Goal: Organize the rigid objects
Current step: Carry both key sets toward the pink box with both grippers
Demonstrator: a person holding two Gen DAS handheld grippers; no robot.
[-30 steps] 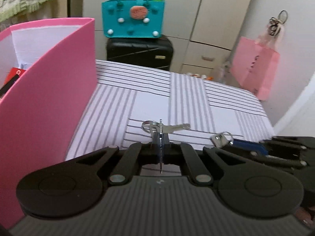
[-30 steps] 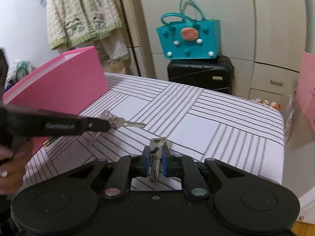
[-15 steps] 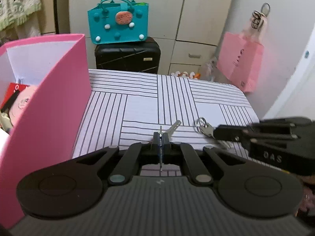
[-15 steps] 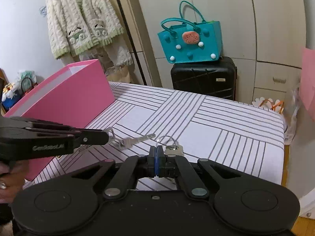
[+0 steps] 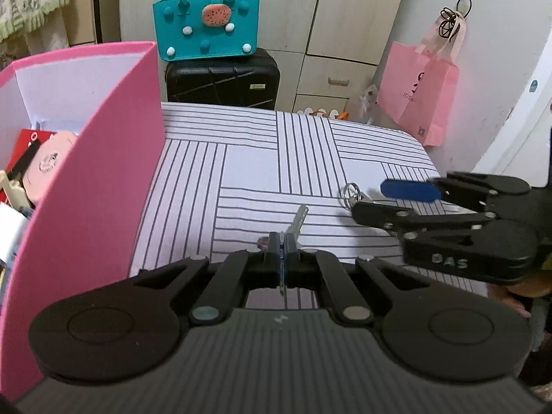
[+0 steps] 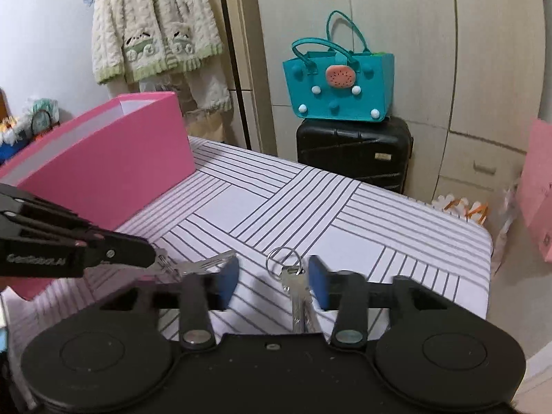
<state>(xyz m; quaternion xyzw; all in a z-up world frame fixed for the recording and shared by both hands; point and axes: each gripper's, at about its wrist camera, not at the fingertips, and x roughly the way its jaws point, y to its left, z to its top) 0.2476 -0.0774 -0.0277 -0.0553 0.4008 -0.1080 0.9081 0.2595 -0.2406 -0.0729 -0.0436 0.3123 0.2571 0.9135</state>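
Note:
My left gripper (image 5: pixel 283 252) is shut on a silver key (image 5: pixel 299 219) whose blade sticks out past the pads; the right wrist view shows this key (image 6: pixel 207 264) just above the striped cloth. The jaws of my right gripper (image 6: pixel 272 283) are opening. A second set of keys on a ring (image 6: pixel 296 289) lies between its blue pads (image 6: pixel 319 284), close to the right one, and is not pinched. In the left wrist view the right gripper (image 5: pixel 379 200) sits at the right with the key ring (image 5: pixel 350 193) at its tips. The pink box (image 5: pixel 103 172) stands to the left.
The table carries a white cloth with dark stripes (image 5: pixel 258 158). The pink box (image 6: pixel 120 158) holds a red item (image 5: pixel 26 145) and a pink round item (image 5: pixel 51 162). Behind the table stand a black suitcase (image 6: pixel 355 151) with a teal bag (image 6: pixel 338 86) on top, and a pink paper bag (image 5: pixel 417 96).
My right gripper was shut on the ringed keys and its jaws have now come apart, leaving the keys loose between them. My left gripper keeps its key and has shifted slightly.

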